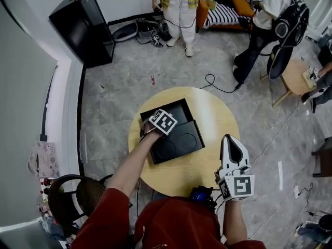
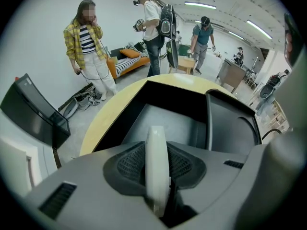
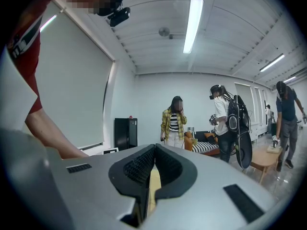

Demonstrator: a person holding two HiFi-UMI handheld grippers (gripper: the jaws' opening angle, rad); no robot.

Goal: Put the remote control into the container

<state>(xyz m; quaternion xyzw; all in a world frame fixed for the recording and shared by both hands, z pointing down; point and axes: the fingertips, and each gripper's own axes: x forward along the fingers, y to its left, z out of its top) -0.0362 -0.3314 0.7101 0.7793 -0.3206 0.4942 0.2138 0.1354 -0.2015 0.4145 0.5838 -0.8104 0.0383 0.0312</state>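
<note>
The left gripper (image 1: 155, 130) hangs over the black container (image 1: 181, 110) in the middle of the round yellow table (image 1: 218, 118), nose tipped steeply down, and its jaws are clamped on the white remote control (image 2: 157, 166), which sits edge-on between the ribbed pads. So the remote is in the grip, above the container, not yet down in it. Ahead of the jaws in the left gripper view lies the plain rectangular compartment (image 2: 168, 121), with the divider wall (image 2: 209, 123) just to its right and the compartment with the round recess (image 2: 240, 128) beyond. At the lower right of the head view the right gripper (image 1: 231, 141) sits with its jaws pressed together on nothing. Now the risks: the pads hold only the remote's slim faces, so it looks likely to pivot or slip if the hand jolts. Let go from too high, it may bounce or land across the divider, half in each compartment. And a descent too far right could knock the divider and shove the container across the table.
</note>
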